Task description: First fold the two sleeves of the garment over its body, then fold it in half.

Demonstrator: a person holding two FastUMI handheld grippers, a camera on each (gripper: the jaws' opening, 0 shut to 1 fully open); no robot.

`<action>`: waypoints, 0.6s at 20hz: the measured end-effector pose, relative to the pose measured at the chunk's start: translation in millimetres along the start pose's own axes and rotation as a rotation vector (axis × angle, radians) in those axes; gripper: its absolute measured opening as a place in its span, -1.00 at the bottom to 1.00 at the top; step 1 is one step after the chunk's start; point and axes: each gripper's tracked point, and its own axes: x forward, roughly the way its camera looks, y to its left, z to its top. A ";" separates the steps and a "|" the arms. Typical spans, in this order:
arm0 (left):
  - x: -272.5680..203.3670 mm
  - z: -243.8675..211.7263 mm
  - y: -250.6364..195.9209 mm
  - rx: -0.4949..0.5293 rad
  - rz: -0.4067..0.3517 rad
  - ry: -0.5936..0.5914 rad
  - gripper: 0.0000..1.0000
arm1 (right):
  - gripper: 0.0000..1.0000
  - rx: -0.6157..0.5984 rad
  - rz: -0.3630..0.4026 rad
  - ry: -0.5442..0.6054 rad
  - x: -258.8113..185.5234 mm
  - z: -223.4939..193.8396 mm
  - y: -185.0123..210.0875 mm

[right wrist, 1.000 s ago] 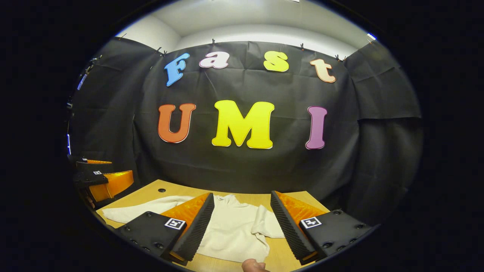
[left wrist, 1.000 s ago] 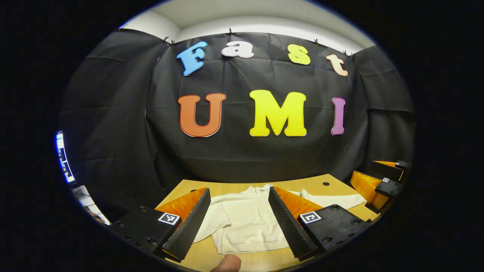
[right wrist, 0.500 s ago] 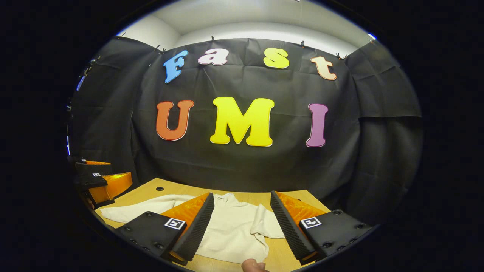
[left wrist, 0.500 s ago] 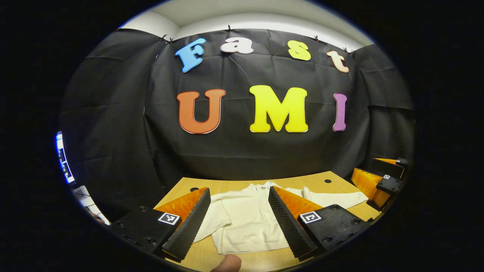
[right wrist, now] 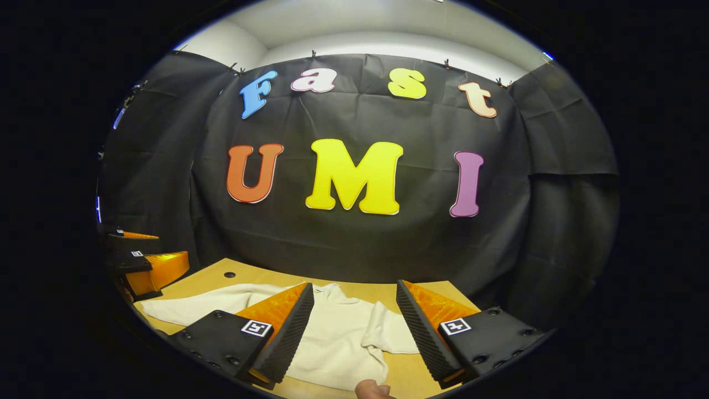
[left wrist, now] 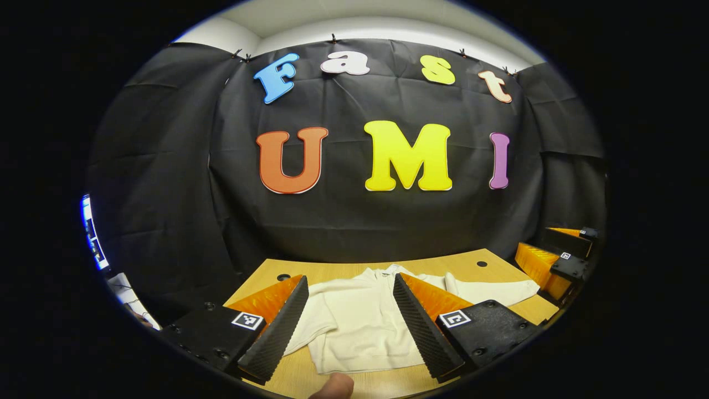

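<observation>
No legible text or numbers; just small square coded markers (left wrist: 247, 320) on the tongs, unreadable.

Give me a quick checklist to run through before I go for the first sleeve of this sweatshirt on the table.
1. Left gripper open, nothing between its fingers: ok.
2. Right gripper open, nothing held: ok.
3. Garment lying on the table, body spread out: ok.
4. One sleeve lying straight out to the side, easy to pick: ok.
5. Other sleeve bunched by the body, not flat: not ok, its cuff is hard to make out.
6. Sleeves folded over the body: not ok, neither is done yet.
</observation>
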 end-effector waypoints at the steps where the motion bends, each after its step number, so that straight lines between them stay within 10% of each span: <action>1: 1.4 0.2 -3.4 0.003 0.002 0.003 0.98 | 0.88 0.012 -0.017 0.005 4.9 -1.7 -11.3; 12: 10.9 -18.4 -50.7 0.035 0.041 0.063 0.99 | 0.89 0.019 -0.339 0.151 76.6 -96.0 -242.9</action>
